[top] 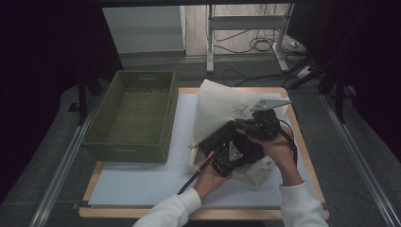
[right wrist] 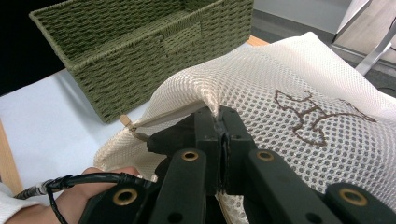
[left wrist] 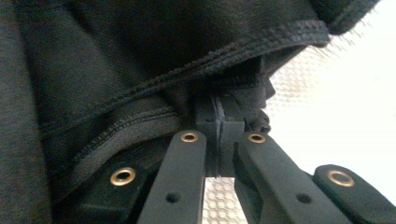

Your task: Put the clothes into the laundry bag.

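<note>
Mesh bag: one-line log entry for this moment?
left gripper: shut on black garment | right gripper: shut on mesh bag edge, held up | garment partly inside bag | basket: apart, left

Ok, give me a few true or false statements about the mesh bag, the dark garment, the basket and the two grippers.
1. The right gripper is shut on the mesh bag. True.
2. The left gripper hangs open. False: it is shut on the dark garment.
3. The basket holds the garment. False: the garment sits at the bag's opening, right of the basket.
4. The bag bears a dark stitched figure. True.
5. The bag lies inside the basket. False: it lies on the table beside it.
</note>
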A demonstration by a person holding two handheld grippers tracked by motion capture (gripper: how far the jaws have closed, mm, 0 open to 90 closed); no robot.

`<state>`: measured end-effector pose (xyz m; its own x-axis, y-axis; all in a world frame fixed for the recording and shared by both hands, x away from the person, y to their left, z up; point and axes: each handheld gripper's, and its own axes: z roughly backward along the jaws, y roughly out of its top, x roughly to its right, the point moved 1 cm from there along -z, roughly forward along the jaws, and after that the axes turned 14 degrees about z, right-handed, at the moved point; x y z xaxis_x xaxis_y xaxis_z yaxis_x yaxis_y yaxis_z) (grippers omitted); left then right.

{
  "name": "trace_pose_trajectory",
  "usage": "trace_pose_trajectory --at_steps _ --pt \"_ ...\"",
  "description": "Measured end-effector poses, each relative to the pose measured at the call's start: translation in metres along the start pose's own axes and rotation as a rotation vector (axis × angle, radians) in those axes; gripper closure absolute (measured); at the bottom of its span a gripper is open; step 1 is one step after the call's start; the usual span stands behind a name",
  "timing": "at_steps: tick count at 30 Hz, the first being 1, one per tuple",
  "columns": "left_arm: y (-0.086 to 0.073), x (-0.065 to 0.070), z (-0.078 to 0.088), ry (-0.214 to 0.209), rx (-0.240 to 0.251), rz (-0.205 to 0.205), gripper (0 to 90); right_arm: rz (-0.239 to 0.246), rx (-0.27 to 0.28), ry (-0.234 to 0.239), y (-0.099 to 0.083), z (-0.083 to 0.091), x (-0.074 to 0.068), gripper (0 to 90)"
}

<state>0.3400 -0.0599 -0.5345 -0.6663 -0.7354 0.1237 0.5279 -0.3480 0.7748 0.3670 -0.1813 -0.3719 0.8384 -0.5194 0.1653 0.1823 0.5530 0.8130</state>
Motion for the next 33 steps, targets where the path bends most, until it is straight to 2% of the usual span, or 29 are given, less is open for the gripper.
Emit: trace_pose_trajectory --at_steps 3,7,14,24,26,30,33 --pt "0.003 -0.006 -0.002 0.001 0.0 0.029 90.0 0.0 0.001 0.002 0.001 0.0 -0.001 88.1" --pt "0.006 -0.007 -0.005 0.02 0.002 0.025 90.0 0.0 0.004 0.005 0.002 -0.001 -0.002 88.1" --pt "0.013 -0.009 -0.008 0.017 0.01 0.036 90.0 -0.007 0.006 0.004 0.001 -0.001 -0.001 88.1" --pt "0.013 -0.009 -0.009 0.015 0.014 0.036 90.0 -0.016 0.012 0.007 -0.001 -0.001 0.002 88.1" --pt "0.011 -0.008 -0.006 0.005 0.013 0.034 90.0 -0.019 0.01 0.006 -0.002 -0.001 0.003 88.1" --pt "0.002 -0.006 0.004 -0.043 0.018 0.051 90.0 -0.029 0.009 0.005 -0.004 -0.001 0.006 88.0" --pt "-0.006 -0.005 0.012 -0.059 0.007 0.032 90.0 -0.028 0.009 0.002 -0.004 -0.001 0.006 88.0"
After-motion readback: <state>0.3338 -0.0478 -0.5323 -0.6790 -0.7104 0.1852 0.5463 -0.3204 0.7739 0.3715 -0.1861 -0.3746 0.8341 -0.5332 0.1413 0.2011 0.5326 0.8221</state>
